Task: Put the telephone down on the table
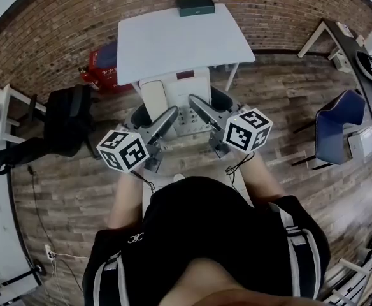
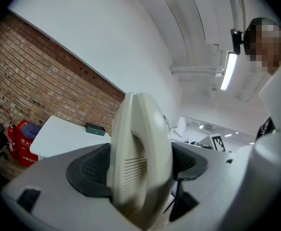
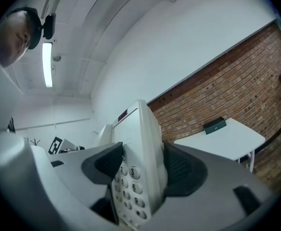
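Head view, from nearest outward: the person's two forearms reach forward over the wood floor (image 1: pixel 71 190), each hand carrying a gripper. The left gripper (image 1: pixel 153 116) and the right gripper (image 1: pixel 214 105) clamp the phone (image 1: pixel 187 89) from its two sides and hold it up in the air between them, at about chest level. The phone is not on the table (image 1: pixel 173 40); it hangs in front of the table's near edge and overlaps that edge in this view.

In the left gripper view both pads press on the cream handset (image 2: pixel 140 153), which stands on edge between the jaws. In the right gripper view the jaws are closed on the phone's other side, one pad lying against the keypad (image 3: pixel 128 186).

Beyond the phone the white table top is bare but for a dark green box (image 1: pixel 195 6) at the middle of its far edge, close against the brick wall (image 1: pixel 58 24).
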